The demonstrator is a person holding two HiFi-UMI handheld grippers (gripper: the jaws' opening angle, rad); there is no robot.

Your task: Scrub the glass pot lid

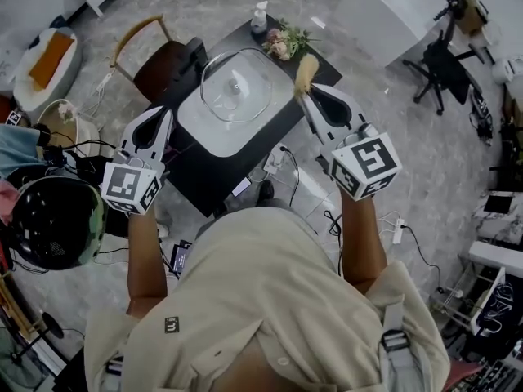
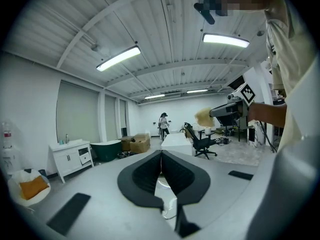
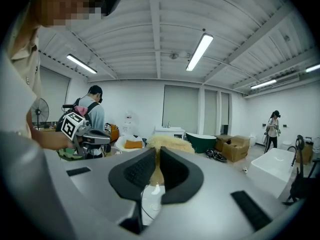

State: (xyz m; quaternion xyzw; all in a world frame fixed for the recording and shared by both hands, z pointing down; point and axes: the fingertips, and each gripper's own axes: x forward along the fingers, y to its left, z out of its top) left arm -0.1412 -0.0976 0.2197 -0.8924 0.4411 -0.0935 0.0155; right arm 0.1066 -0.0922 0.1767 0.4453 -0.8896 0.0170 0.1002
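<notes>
In the head view the glass pot lid (image 1: 237, 86) lies knob up on a white tray (image 1: 200, 129) on a small black table (image 1: 204, 174). My right gripper (image 1: 309, 91) hovers by the tray's right edge, shut on a scrub brush (image 1: 306, 71) with tan bristles that stick up beyond the jaws. In the right gripper view the brush (image 3: 170, 144) sits between the closed jaws of the right gripper (image 3: 157, 160). My left gripper (image 1: 167, 114) hangs at the tray's left side, shut, with nothing held. The left gripper (image 2: 161, 155) shows its jaws pressed together in its own view.
A soap bottle (image 1: 260, 16) and a small bunch of flowers (image 1: 282, 43) stand at the table's far end. A wooden chair (image 1: 155, 60) is at the left, a black helmet (image 1: 53, 219) at lower left, an office chair (image 1: 441, 64) at right. Cables (image 1: 286, 174) lie on the floor.
</notes>
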